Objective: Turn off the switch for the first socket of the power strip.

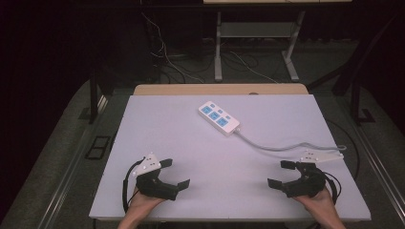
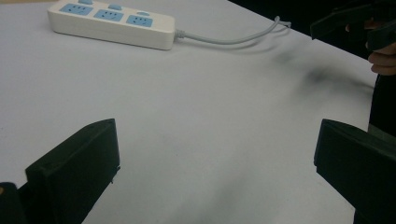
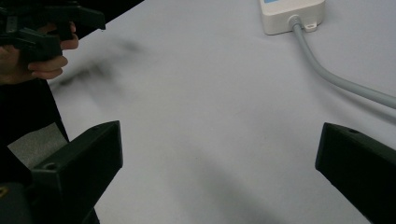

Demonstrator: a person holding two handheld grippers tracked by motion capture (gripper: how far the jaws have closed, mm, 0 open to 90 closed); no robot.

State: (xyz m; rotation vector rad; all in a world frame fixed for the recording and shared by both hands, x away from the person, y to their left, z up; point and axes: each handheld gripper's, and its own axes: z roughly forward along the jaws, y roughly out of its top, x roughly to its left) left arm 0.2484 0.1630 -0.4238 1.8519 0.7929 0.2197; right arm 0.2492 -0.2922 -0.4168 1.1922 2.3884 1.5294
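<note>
At the near left of the table [image 1: 157,129], the left gripper [image 1: 174,173] rests with its fingers [image 2: 77,168] spread wide, holding nothing. One white power strip [image 1: 219,118] with three blue sockets lies toward the far middle, its long axis running diagonally from far-left to near-right, its grey cable [image 1: 286,147] trailing rightward. At the near right, the right gripper [image 1: 282,173] likewise has its fingers [image 3: 79,163] spread, empty.

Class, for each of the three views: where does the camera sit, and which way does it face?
High view: above the near edge, facing forward and down; left gripper, right gripper, both hands.
Left gripper view: rides that gripper, faces the power strip.
Right gripper view: rides that gripper, faces the strip's cable.
All share the white table.
</note>
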